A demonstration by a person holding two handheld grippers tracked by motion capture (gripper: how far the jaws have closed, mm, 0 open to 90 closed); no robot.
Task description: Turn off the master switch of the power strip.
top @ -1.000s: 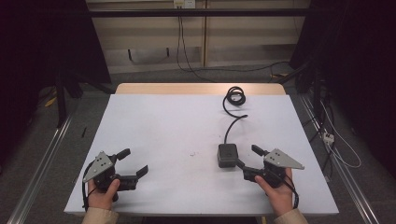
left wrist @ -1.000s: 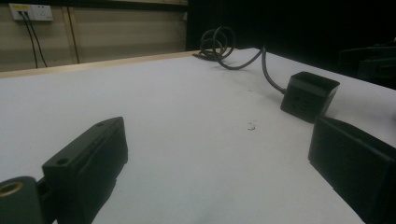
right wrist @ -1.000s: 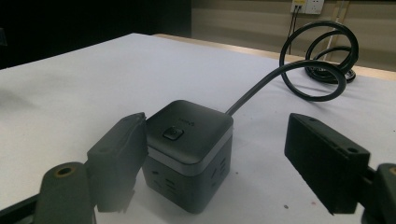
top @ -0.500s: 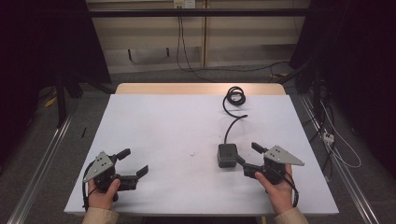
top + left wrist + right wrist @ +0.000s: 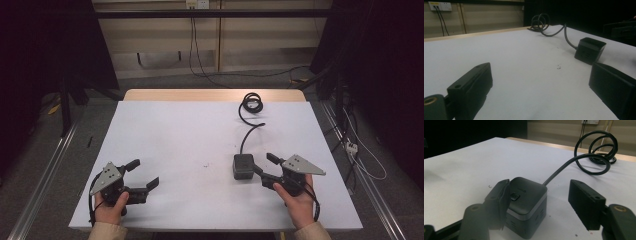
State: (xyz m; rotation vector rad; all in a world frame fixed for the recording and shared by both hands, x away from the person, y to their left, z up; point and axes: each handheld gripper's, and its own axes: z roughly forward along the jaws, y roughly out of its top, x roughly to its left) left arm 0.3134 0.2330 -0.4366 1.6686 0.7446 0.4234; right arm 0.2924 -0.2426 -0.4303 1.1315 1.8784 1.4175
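From the high view we see a table (image 5: 200,130) covered with a white sheet, and a person's two hands come in from the bottom edge, each holding a gripper. The left gripper (image 5: 144,175) rests low on the left part of the sheet, its jaws spread apart with nothing between them. The right gripper (image 5: 264,167) is at the right part, its jaws also spread, and the near jaw tip is touching or almost touching the right side of a dark cube-shaped box (image 5: 243,166). From the far side of this box a black cable (image 5: 248,127) runs away from the person and ends in a coil (image 5: 251,103) near the far edge of the table. In the left gripper view we look along the two black jaws, which stand wide apart over bare white sheet; they grasp nothing. Farther off to the right we see the box (image 5: 589,50) standing on the sheet, with the cable (image 5: 566,35) going back to the coil (image 5: 540,21), and a small dark speck (image 5: 558,67) lies on the sheet before the box. In the right gripper view the jaws are released and wide apart. The box (image 5: 526,203) stands between them but nearer to the left jaw, which overlaps its side; the right jaw is clearly apart from it. On top of the box we see a small button (image 5: 515,196), and the cable (image 5: 564,167) rises behind into the coil (image 5: 600,151).
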